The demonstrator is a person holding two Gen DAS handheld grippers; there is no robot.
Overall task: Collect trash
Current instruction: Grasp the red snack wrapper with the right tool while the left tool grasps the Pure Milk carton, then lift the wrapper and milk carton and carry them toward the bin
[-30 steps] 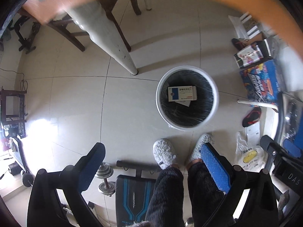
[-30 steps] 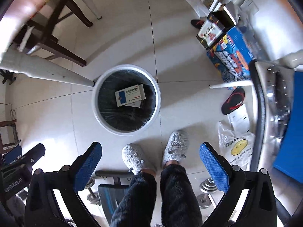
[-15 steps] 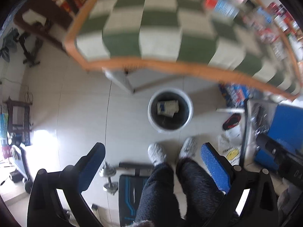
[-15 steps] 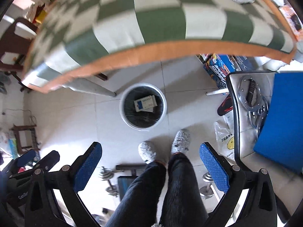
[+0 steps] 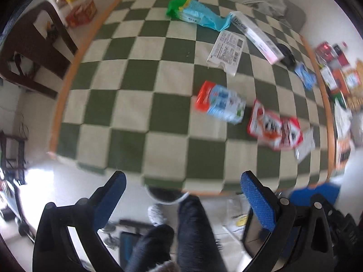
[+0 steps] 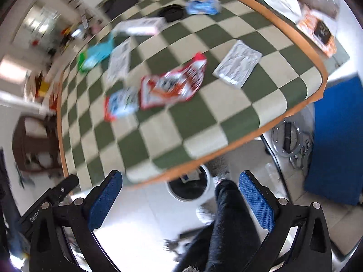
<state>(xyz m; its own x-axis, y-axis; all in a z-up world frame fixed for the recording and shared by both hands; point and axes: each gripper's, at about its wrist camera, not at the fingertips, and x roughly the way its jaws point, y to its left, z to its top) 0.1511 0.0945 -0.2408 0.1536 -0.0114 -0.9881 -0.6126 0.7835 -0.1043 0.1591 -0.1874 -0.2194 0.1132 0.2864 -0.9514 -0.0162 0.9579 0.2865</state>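
A green-and-white checked table [image 5: 136, 104] carries several pieces of trash: a red-and-white wrapper [image 5: 274, 128] [image 6: 173, 86], a blue-and-red packet [image 5: 221, 102] [image 6: 122, 105], a white printed sachet [image 5: 226, 51], a long white box [image 5: 256, 36] [image 6: 140, 26], a green-and-cyan bag [image 5: 192, 13] [image 6: 95, 55] and a silver pouch [image 6: 238, 64]. The white trash bin [image 6: 189, 187] [image 5: 165, 196] stands on the floor under the table's near edge, with a box in it. My left gripper [image 5: 181, 195] and right gripper [image 6: 180, 192] both hang open and empty above the table edge.
A person's dark trouser legs [image 5: 192, 233] and grey slippers [image 5: 156, 213] are below me beside the bin. A brown wooden chair [image 5: 34, 52] stands left of the table. A blue panel [image 6: 338, 140] and metal rings [image 6: 292, 145] lie to the right. Boxes crowd the table's far right.
Both grippers have risen and tilted up from over the bin on the floor; the tabletop with its trash now fills both views. Both stay open and empty.
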